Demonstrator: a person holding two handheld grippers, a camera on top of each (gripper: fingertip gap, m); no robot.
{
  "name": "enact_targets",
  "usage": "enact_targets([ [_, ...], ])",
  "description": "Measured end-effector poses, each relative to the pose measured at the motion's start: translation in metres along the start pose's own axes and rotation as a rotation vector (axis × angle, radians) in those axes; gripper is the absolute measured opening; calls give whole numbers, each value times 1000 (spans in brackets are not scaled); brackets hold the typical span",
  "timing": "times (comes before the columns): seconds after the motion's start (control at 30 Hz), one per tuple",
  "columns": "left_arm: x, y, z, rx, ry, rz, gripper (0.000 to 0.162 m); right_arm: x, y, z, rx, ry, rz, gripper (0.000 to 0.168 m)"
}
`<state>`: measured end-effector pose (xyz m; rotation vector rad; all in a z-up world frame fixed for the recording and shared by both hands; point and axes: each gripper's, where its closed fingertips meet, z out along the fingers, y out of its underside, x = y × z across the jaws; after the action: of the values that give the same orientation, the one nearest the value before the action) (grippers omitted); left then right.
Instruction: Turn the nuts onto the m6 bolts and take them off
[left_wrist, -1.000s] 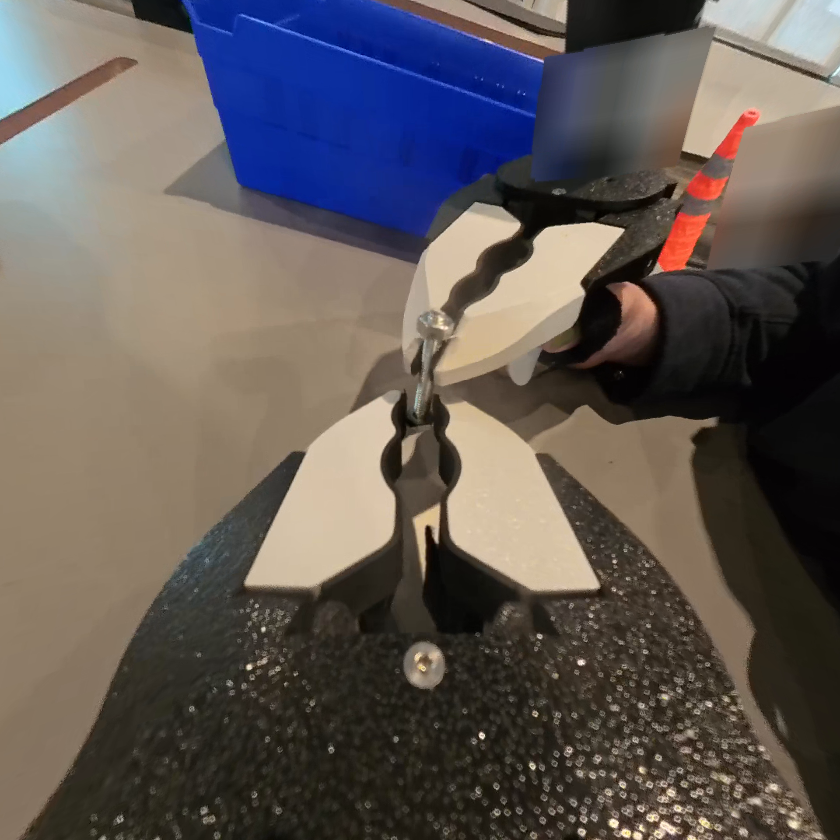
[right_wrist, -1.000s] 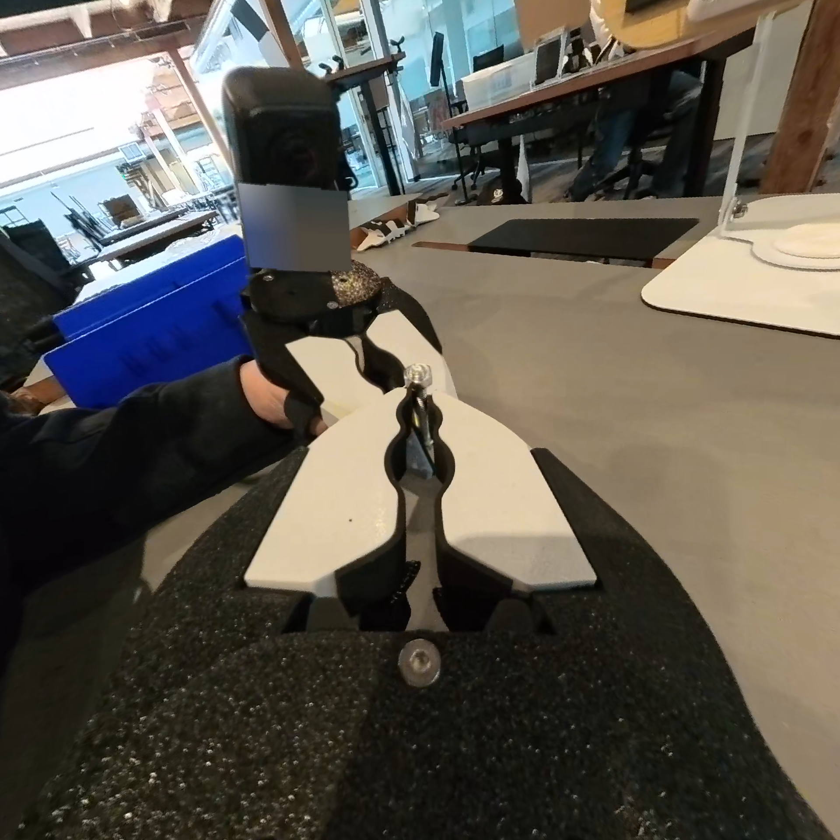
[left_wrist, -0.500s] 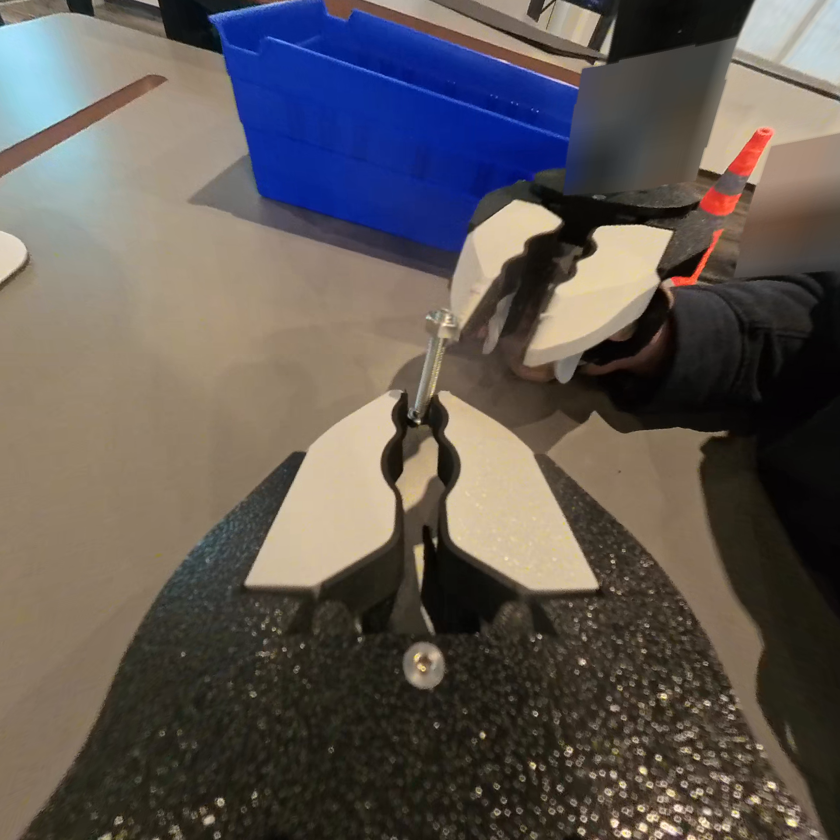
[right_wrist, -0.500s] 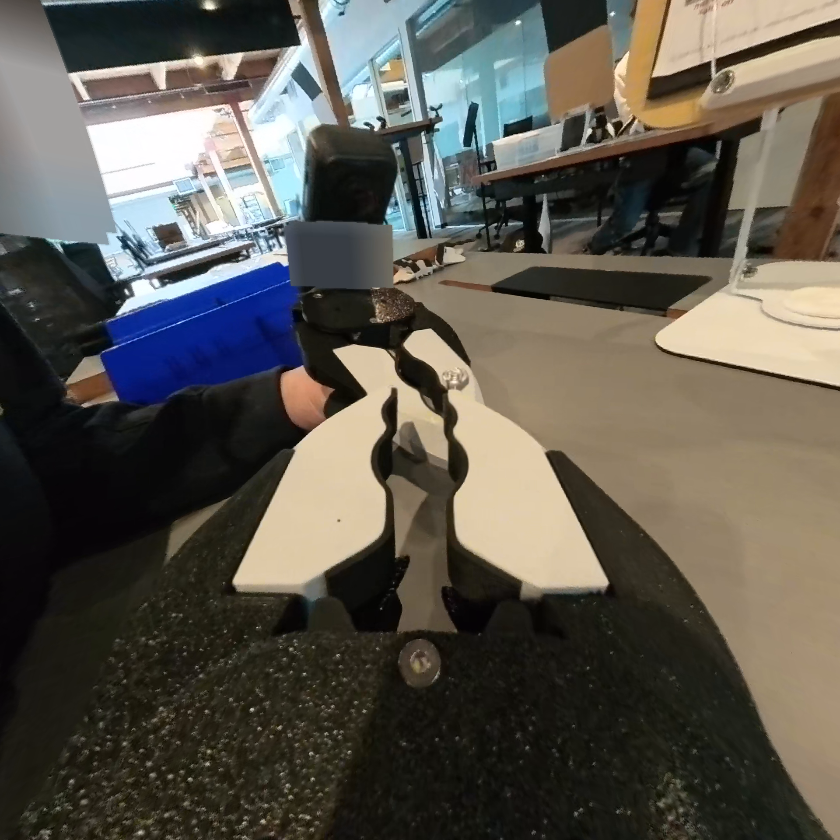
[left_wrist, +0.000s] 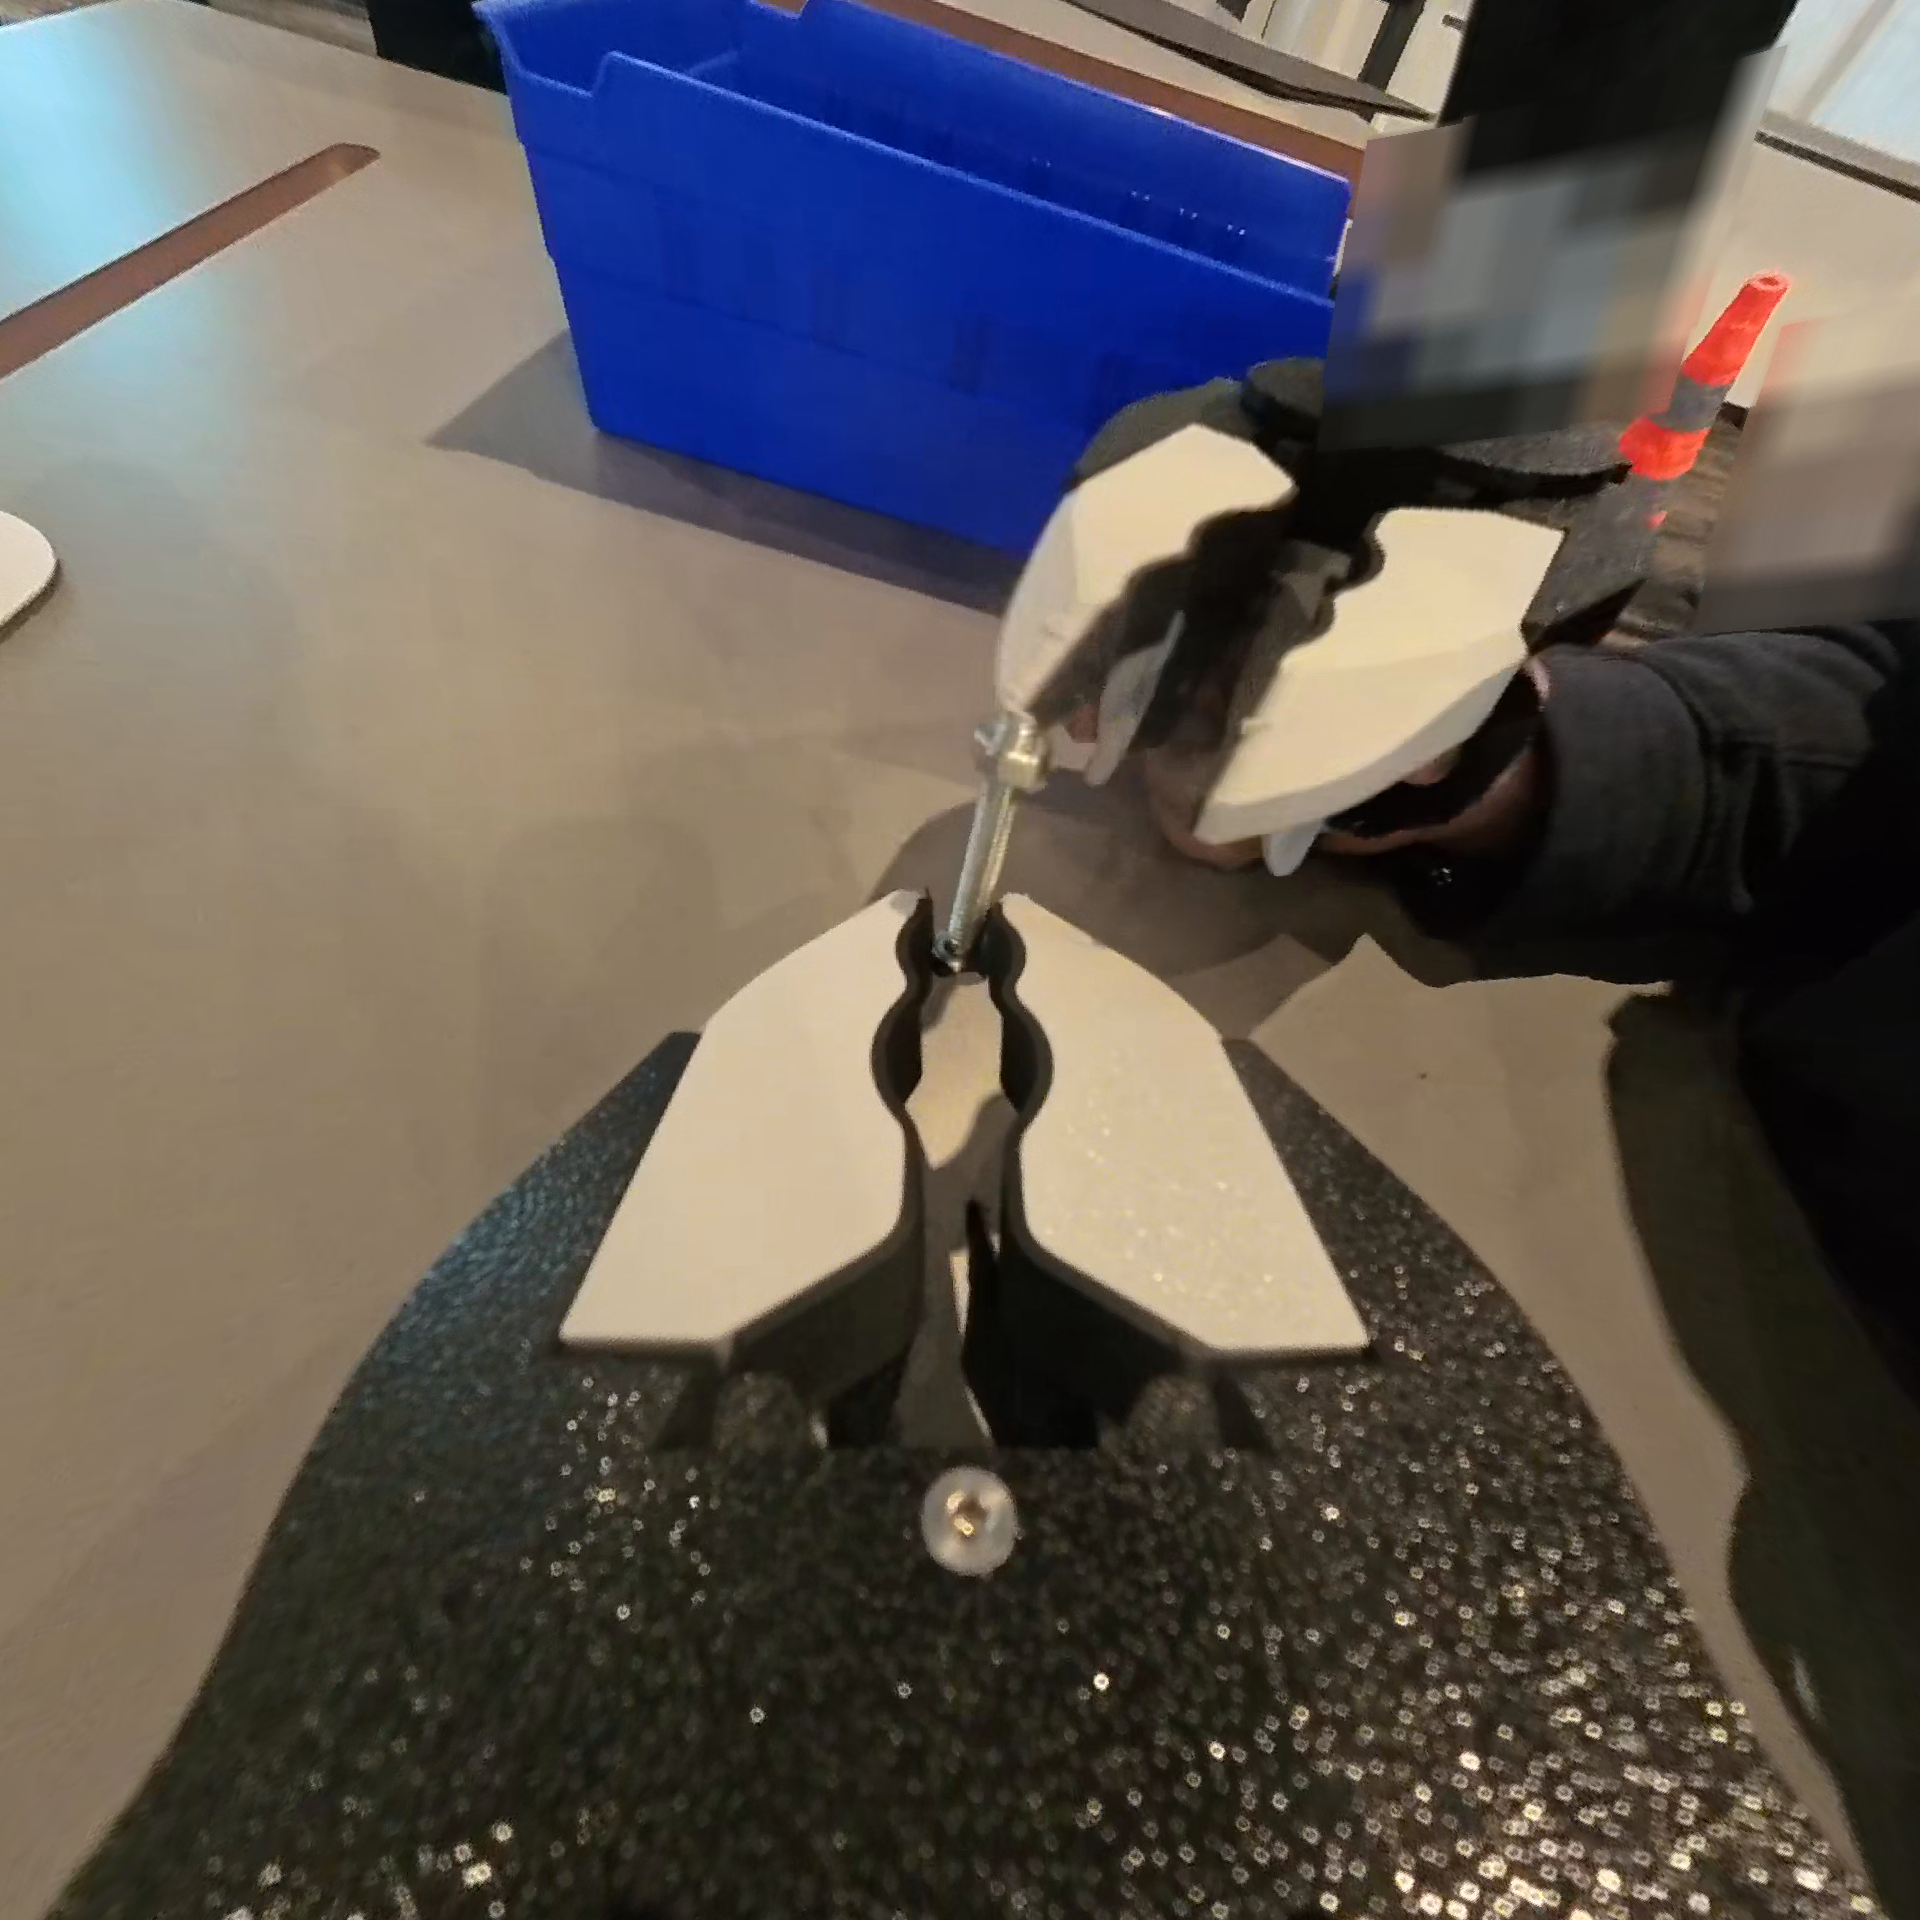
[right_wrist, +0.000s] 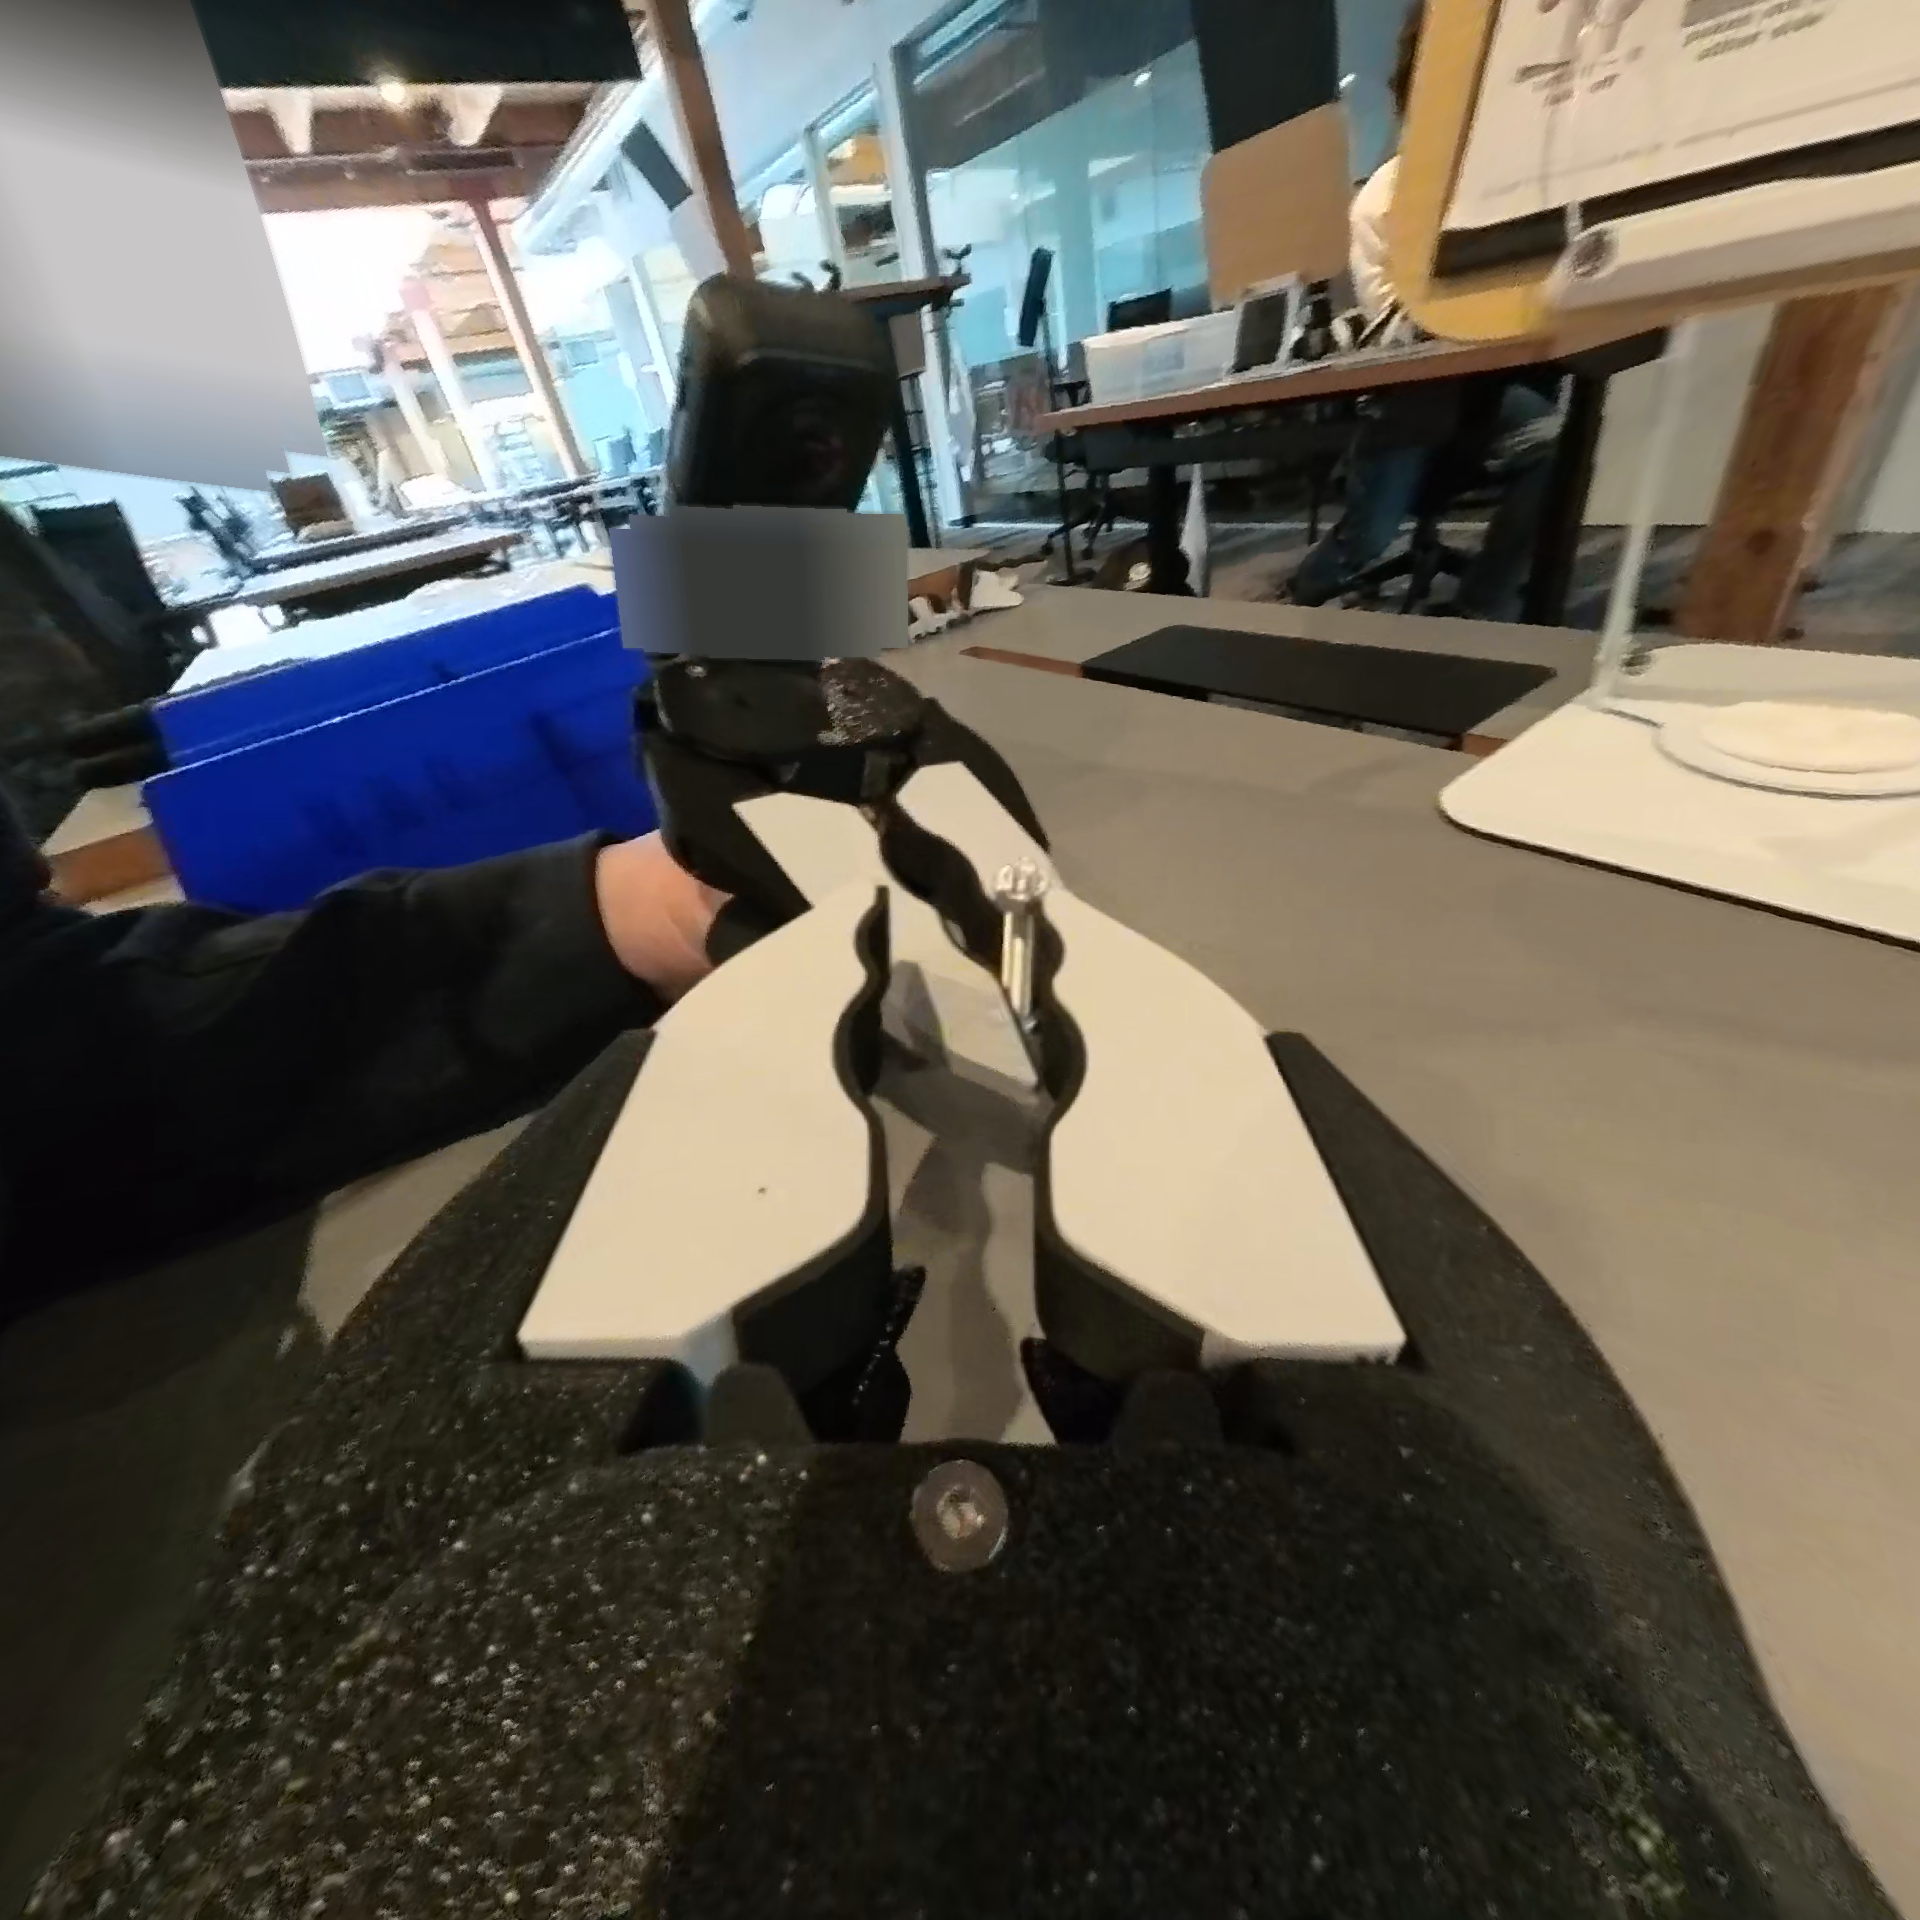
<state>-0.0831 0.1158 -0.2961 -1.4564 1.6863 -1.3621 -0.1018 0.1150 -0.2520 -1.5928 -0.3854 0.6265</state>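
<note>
Slim bright metal bolt (left_wrist: 987, 831): shiny, threaded.
Blue plastic bin (left_wrist: 914, 281): smooth, slightly glossy.
Grey table top (left_wrist: 364, 675): matt, smooth.

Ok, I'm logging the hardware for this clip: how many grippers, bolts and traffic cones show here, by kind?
Grippers: 2, the left gripper, shut on the bolt's lower end, and the right gripper, open
M6 bolt: 1
Orange traffic cone: 1
Total: 4

Speckled black tool (left_wrist: 961, 914) bodies, pale wavy-edged fingers (left_wrist: 748, 1132), silver screw (left_wrist: 968, 1536), dark sleeves (right_wrist: 291, 997)
</note>
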Motion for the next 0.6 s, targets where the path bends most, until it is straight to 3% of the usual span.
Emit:
enact_targets([
  [0.03,0,0,0,4,0,-2,9,-5,1,-1,-3,-35,-3,14],
  [0.1,0,-1,-1,6,3,-3,9,-4,-2,-5,21,-14,-8,14],
  [0.23,0,1,1,-5,2,1,10,8,-1,0,4,53,-1,33],
  [0.27,0,0,0,-4,1,0,10,3,1,1,-12,19,-6,28],
  [0.33,0,0,0,4,4,-4,10,-13,1,-3,-7,-80,-19,1],
  [0.37,0,-1,-1,6,5,-5,10,-12,1,-4,2,-69,-17,1],
  [0.5,1,1,0,-3,8,-4,10,4,-1,-3,8,27,8,23],
  [0.6,1,0,0,-3,8,-3,10,7,0,0,0,53,-5,29],
])
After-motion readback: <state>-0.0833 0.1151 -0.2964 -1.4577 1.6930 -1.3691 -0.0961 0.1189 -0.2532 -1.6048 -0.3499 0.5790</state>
